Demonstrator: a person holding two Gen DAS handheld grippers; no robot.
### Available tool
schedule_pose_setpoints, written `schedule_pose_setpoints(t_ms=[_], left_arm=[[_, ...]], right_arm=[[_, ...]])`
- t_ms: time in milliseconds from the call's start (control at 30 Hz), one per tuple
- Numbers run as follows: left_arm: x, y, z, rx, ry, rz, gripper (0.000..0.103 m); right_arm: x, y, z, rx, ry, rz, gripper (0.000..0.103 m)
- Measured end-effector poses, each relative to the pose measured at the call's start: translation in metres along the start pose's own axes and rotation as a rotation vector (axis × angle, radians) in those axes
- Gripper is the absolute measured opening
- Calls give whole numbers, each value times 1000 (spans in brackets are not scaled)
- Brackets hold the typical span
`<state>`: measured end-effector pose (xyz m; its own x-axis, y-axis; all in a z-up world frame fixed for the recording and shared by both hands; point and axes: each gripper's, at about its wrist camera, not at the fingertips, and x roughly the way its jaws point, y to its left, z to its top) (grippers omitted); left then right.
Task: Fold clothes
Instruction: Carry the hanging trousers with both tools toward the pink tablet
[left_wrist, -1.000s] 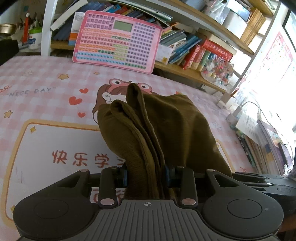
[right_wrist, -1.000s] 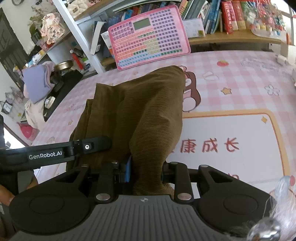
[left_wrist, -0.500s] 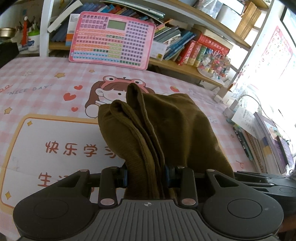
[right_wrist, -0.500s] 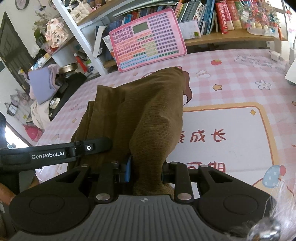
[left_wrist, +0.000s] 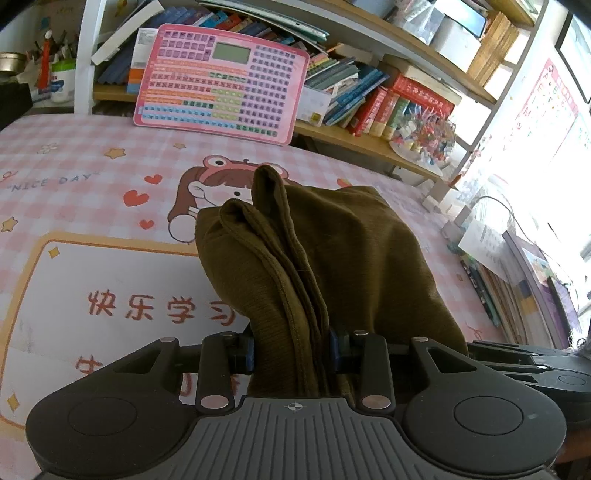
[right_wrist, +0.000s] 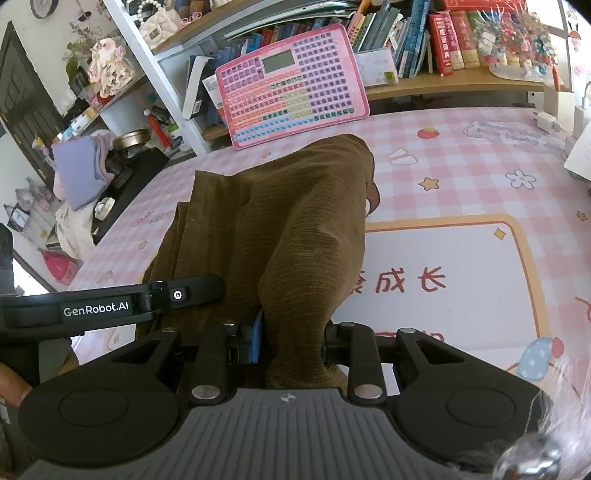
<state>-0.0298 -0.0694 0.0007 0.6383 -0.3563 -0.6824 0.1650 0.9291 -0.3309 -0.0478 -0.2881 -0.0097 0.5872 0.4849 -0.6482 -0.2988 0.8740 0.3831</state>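
Note:
An olive-brown ribbed garment (left_wrist: 332, 251) hangs bunched and folded between both grippers above the pink checked table mat (left_wrist: 92, 177). My left gripper (left_wrist: 291, 350) is shut on several layers of its edge. My right gripper (right_wrist: 291, 339) is shut on another bunch of the same garment (right_wrist: 303, 221). The two grippers are close side by side: the left one shows at the left of the right wrist view (right_wrist: 110, 306), and the right one at the right of the left wrist view (left_wrist: 535, 365). The garment's far end droops toward the mat.
A pink keyboard toy (left_wrist: 221, 81) leans against the bookshelf (left_wrist: 388, 103) at the back of the table. Books and papers (left_wrist: 517, 280) lie along the right edge. A black side table with clutter (right_wrist: 110, 177) stands left of the mat.
Both grippers, still holding the garment, have lifted and drawn back from the shelf. More of the mat and the keyboard toy shows beyond the cloth.

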Motion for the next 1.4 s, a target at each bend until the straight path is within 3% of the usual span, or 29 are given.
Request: schedule_pose_setpoints(t_ms=[700, 967, 1200, 1400], left_arm=[[-4, 127, 58, 24, 28, -64, 33], [-2, 178, 80, -20, 46, -84, 33], [13, 203, 121, -21, 5, -97, 33], [50, 219, 157, -9, -19, -103, 33]], right_arm=[[87, 99, 29, 12, -17, -63, 26], [125, 131, 38, 24, 2, -74, 26], [157, 142, 70, 19, -37, -70, 26], [193, 135, 107, 20, -79, -78, 26]])
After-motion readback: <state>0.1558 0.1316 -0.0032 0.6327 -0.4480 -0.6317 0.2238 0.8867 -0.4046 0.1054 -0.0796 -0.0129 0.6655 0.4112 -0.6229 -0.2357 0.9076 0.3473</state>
